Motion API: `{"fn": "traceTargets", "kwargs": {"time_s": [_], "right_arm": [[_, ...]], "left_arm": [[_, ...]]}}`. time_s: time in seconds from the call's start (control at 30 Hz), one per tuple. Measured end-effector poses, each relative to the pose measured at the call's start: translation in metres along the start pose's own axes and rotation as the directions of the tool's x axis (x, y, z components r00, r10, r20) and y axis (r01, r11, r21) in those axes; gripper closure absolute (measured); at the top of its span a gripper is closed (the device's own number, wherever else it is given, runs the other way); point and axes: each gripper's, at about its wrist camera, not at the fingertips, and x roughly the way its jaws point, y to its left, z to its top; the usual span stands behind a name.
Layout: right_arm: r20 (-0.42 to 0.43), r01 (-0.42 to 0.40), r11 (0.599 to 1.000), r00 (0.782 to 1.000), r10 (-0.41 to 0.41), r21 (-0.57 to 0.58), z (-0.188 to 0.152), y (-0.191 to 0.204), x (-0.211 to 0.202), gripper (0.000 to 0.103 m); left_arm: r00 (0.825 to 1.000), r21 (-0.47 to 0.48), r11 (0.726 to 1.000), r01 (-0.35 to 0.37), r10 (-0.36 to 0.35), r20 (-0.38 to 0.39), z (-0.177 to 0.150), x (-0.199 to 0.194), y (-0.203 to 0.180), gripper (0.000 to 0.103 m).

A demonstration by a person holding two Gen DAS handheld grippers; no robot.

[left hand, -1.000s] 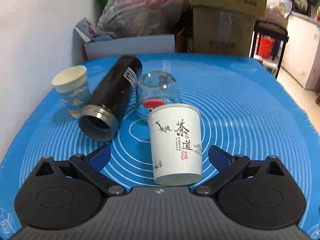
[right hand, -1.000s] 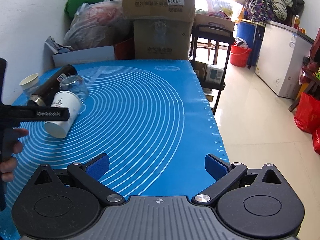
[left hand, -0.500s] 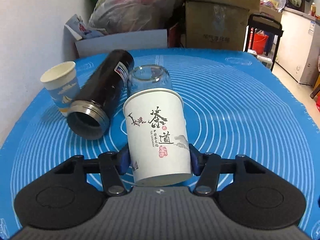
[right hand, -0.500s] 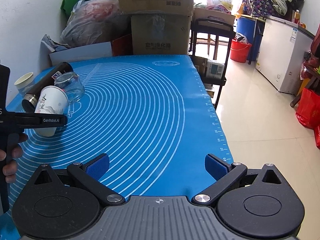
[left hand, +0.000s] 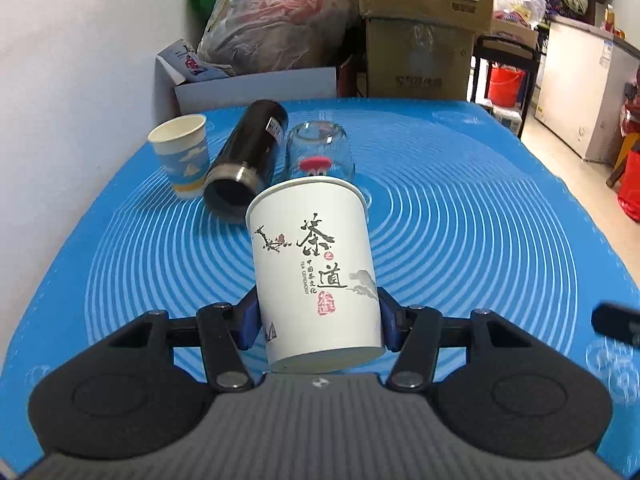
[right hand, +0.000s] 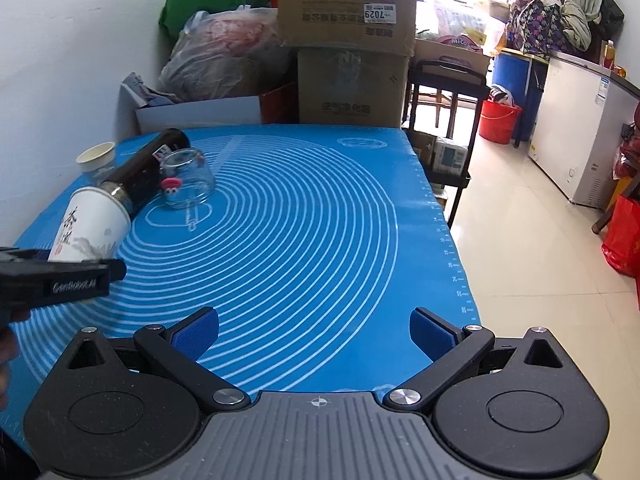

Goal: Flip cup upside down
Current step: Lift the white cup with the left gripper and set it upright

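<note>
A white paper cup (left hand: 316, 276) with black Chinese writing is held in my left gripper (left hand: 318, 320), whose blue pads press its lower sides. The cup is lifted off the blue mat (left hand: 460, 240) and tilts, rim facing away from me. It also shows in the right wrist view (right hand: 90, 228), at the far left, with the left gripper's body (right hand: 60, 278) below it. My right gripper (right hand: 314, 330) is open and empty over the mat's near edge.
A black thermos (left hand: 248, 160) lies on its side at the back left, beside an upside-down glass jar (left hand: 320, 152) and an upright paper cup (left hand: 182, 152). Boxes and bags stand behind the table. The table's right edge (right hand: 448, 232) drops to the floor.
My left gripper closed on the white cup, then lifted and tilted it. The right gripper stayed open, shifting only slightly.
</note>
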Motion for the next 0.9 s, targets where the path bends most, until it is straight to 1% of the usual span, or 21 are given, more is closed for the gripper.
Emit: {"fn": "traceTargets", "kwargs": {"time_s": [0.13,0.33,0.43,0.7,0.73,0.8,0.87,0.9], "right_arm": [[0.002,-0.010,1.000,1.000,0.010,-0.008,-0.007,0.006,-0.012,0.000],[-0.005,-0.022,0.999,1.000,0.022,-0.028,-0.016,0.016,-0.022,0.000],[-0.014,-0.025,0.999,1.000,0.025,-0.036,-0.018,0.019,-0.022,0.000],[-0.027,-0.025,0.999,0.999,0.024,-0.041,-0.019,0.022,-0.021,0.000],[-0.028,-0.025,0.999,0.999,0.024,-0.041,-0.019,0.023,-0.020,0.000],[-0.030,-0.024,0.999,0.999,0.023,-0.042,-0.019,0.024,-0.019,0.000],[-0.031,-0.025,0.999,0.999,0.024,-0.043,-0.019,0.025,-0.019,0.000],[-0.031,-0.025,0.999,0.999,0.024,-0.043,-0.019,0.024,-0.019,0.000]], "left_arm": [[0.999,-0.007,1.000,-0.001,0.001,-0.039,-0.017,-0.007,0.006,0.045],[0.996,-0.013,1.000,-0.011,0.009,-0.086,-0.038,-0.002,0.010,0.045],[0.995,-0.021,1.000,-0.005,0.003,-0.099,-0.042,0.000,0.012,0.045],[0.995,-0.011,1.000,-0.009,0.008,-0.101,-0.045,0.005,0.012,0.042],[0.995,-0.017,1.000,-0.009,0.008,-0.103,-0.044,0.006,0.013,0.041],[0.994,-0.025,1.000,-0.014,0.011,-0.110,-0.045,0.006,0.014,0.030],[0.994,-0.036,0.999,-0.014,0.010,-0.112,-0.045,0.006,0.016,0.026],[0.994,-0.038,0.999,-0.016,0.011,-0.111,-0.045,0.006,0.016,0.025]]}}
